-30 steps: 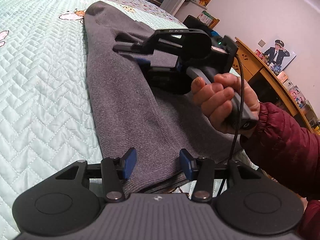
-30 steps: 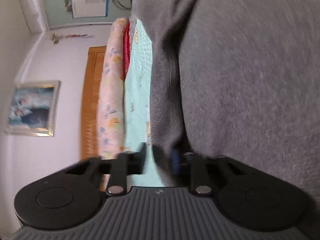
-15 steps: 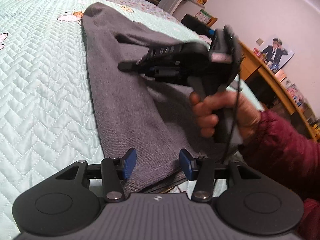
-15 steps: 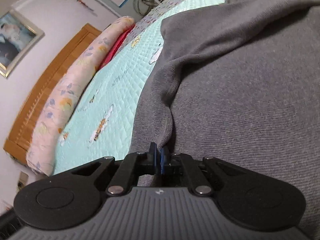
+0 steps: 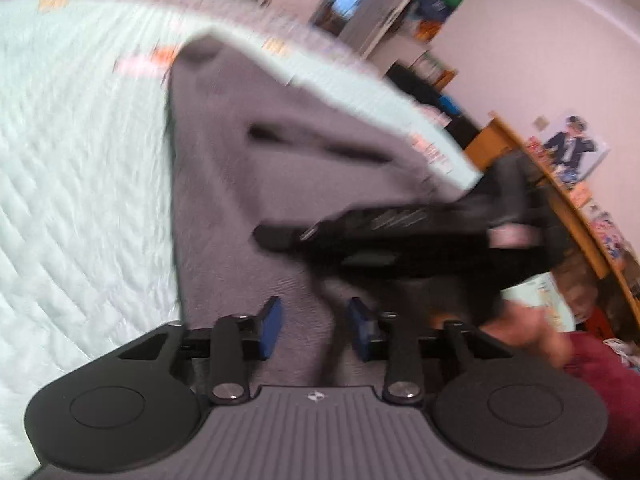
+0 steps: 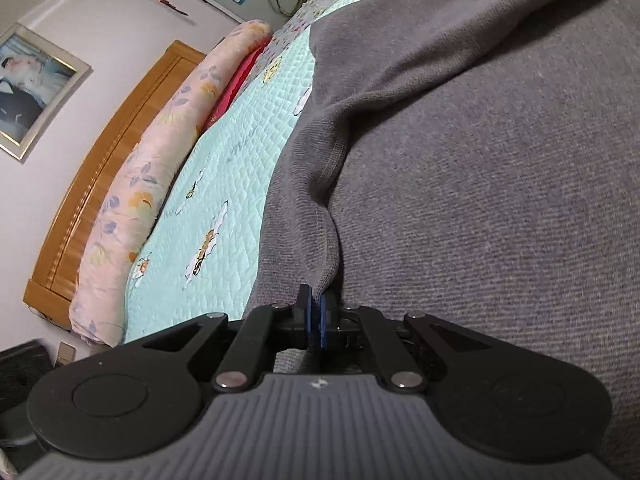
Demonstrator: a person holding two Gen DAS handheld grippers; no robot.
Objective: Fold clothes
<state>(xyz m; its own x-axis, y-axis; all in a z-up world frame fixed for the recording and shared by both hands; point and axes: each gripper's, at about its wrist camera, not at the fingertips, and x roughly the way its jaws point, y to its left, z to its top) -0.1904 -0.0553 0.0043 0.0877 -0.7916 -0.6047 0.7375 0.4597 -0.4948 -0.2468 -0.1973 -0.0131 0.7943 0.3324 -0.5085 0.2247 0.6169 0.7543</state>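
A grey knit garment (image 5: 224,184) lies on the mint quilted bedspread (image 5: 80,184). The left wrist view is blurred by motion. My left gripper (image 5: 314,326) stands open just above the garment's near end, its blue pads apart with nothing between them. In the right wrist view the garment (image 6: 480,184) fills the right side, and my right gripper (image 6: 316,316) is shut on a ribbed hem edge (image 6: 326,248) of it. From the left wrist view the right gripper's black body (image 5: 400,232) hovers over the garment, held by a hand (image 5: 524,332) in a maroon sleeve.
A rolled floral quilt (image 6: 132,184) and a wooden headboard (image 6: 100,152) lie along the bed's far side. A wooden shelf unit (image 5: 560,200) with small items stands beyond the bed edge at right. Open bedspread (image 6: 224,184) lies left of the garment.
My right gripper closed on the garment's hem about half a second ago and keeps hold. The left gripper has swung quickly, blurring its view, and sits nearer the right gripper.
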